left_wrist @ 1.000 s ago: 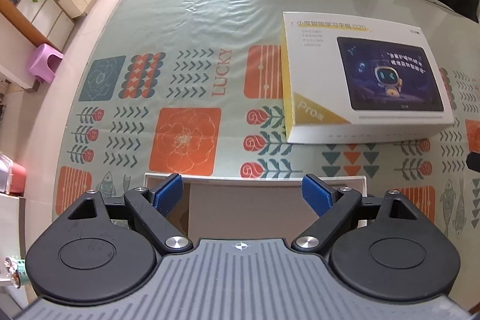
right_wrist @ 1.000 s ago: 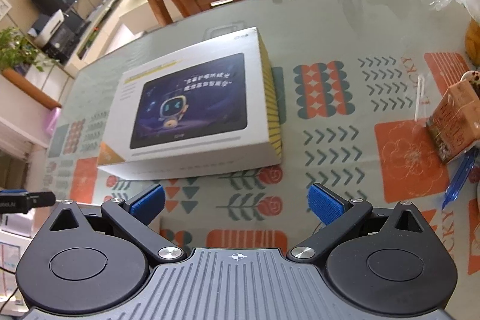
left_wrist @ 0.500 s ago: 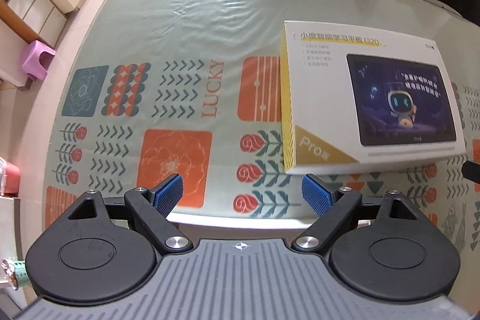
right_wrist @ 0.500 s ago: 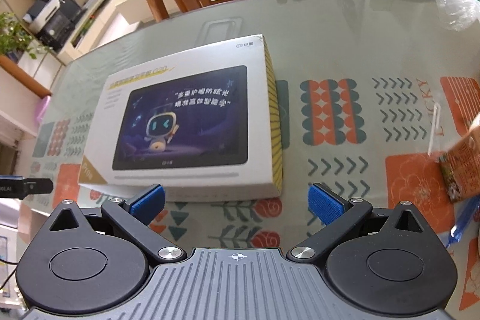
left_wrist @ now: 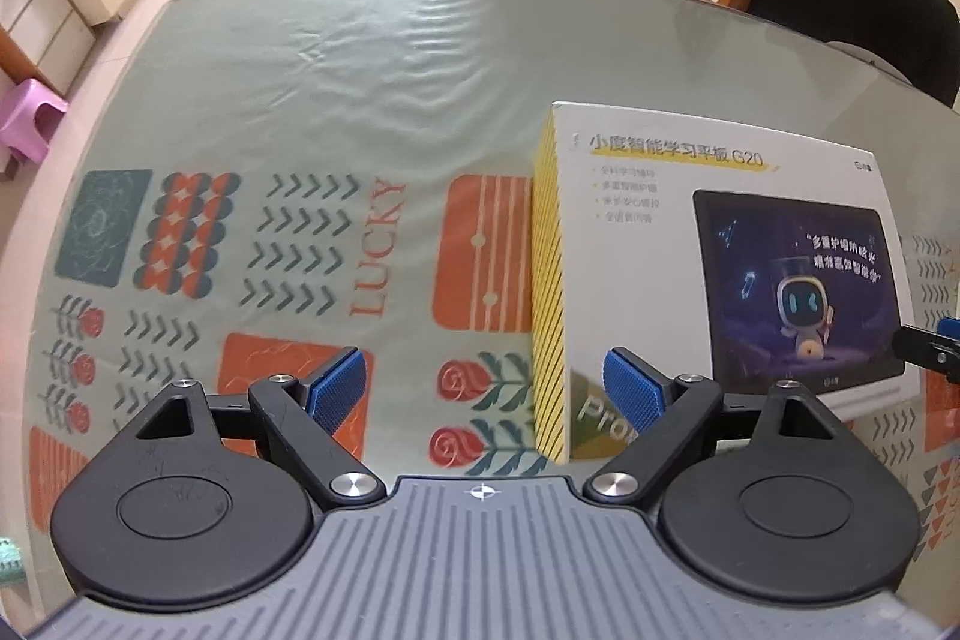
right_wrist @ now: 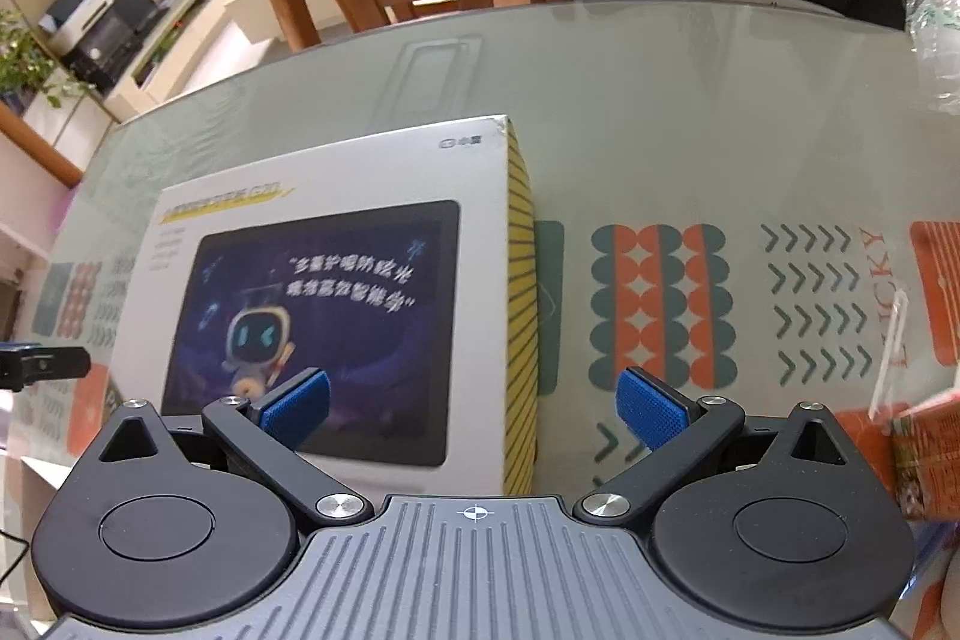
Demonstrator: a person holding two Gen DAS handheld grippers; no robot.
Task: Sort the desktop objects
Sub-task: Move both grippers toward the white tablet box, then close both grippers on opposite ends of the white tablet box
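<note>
With both my left claw [left_wrist: 483,391] and right claw [right_wrist: 474,409] spread wide and empty, I straddle the flat white tablet box with yellow striped sides [left_wrist: 708,244] at its opposite near corners, aiming to close evenly so it doesn't twist.

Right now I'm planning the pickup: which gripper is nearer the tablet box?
Neither clearly. The left gripper straddles the tablet box at its left striped edge; the right gripper straddles its right edge.

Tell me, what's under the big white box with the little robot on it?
The white box lies flat on the patterned tablecloth. Flowers and orange blocks show around its edges, but whatever pattern sits beneath it is covered.
</note>
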